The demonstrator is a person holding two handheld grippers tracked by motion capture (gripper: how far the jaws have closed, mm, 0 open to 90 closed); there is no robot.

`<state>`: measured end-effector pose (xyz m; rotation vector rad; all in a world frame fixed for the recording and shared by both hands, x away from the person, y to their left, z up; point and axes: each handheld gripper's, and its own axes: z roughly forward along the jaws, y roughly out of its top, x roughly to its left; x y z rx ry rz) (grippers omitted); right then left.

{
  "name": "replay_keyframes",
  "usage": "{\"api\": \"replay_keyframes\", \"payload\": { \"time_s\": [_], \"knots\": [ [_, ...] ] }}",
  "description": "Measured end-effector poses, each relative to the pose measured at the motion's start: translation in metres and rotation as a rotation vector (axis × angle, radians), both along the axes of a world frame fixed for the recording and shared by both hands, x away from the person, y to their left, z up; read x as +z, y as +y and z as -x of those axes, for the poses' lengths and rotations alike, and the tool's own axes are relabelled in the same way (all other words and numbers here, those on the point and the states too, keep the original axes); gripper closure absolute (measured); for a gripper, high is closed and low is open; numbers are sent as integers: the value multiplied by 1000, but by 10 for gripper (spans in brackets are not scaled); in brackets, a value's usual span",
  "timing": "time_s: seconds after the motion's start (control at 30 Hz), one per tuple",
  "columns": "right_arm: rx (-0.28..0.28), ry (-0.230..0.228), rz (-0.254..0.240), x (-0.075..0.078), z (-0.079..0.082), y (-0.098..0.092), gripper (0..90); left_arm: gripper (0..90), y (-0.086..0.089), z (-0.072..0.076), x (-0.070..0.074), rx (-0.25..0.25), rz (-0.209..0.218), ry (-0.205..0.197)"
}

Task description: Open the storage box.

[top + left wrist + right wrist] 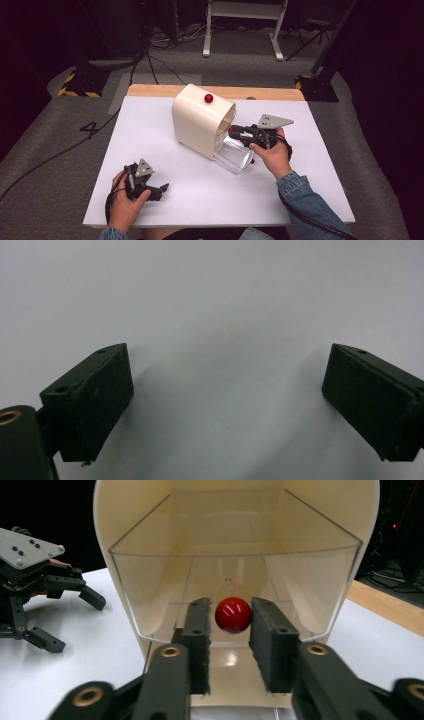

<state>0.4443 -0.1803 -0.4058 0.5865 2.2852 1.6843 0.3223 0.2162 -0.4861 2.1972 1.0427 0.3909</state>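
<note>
**Right gripper at drawer knob, left gripper idle**

Right gripper (233, 131) at the open front of cream box (200, 120), held by right hand (270, 152). Jaws narrowly apart, flanking red knob (233, 614) in the right gripper view; small gap visible on each side of the knob, so contact cannot be confirmed. Pads (200, 630) level with the knob, one either side.

Largest first:
- White table (165, 195): carries box and both grippers.
- Cream box: arched top, upright near the table's far middle, open face angled toward the right hand. Second red knob (208, 98) on its top.
- Clear drawer (235, 155): transparent plastic, pulled partway out of the box's open face, resting low on the table side. Seen from the right gripper view, nothing visible inside the clear walls except the knob on the front panel.
- Left gripper (159, 192): near table's front left, in left hand (127, 205), well apart from the box. Jaws spread wide, holding nothing; bare table surface between them in the left gripper view.
</note>
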Motion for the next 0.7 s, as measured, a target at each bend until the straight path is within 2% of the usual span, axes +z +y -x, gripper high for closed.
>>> {"api": "replay_keyframes", "payload": {
  "time_s": [0.07,0.13,0.3,0.7],
  "knots": [
    [-1,4,-9,-1,0,-1,742,66,0,0,0,-1,-3,-1],
    [-3,-9,2,0,1,0,743,66,0,0,0,-2,-2,-1],
    [0,-7,14,2,3,-3,743,66,0,0,0,-2,-2,-1],
    [-14,-15,31,5,21,-33,743,65,0,-1,0,2,-2,0]
  ]
}}
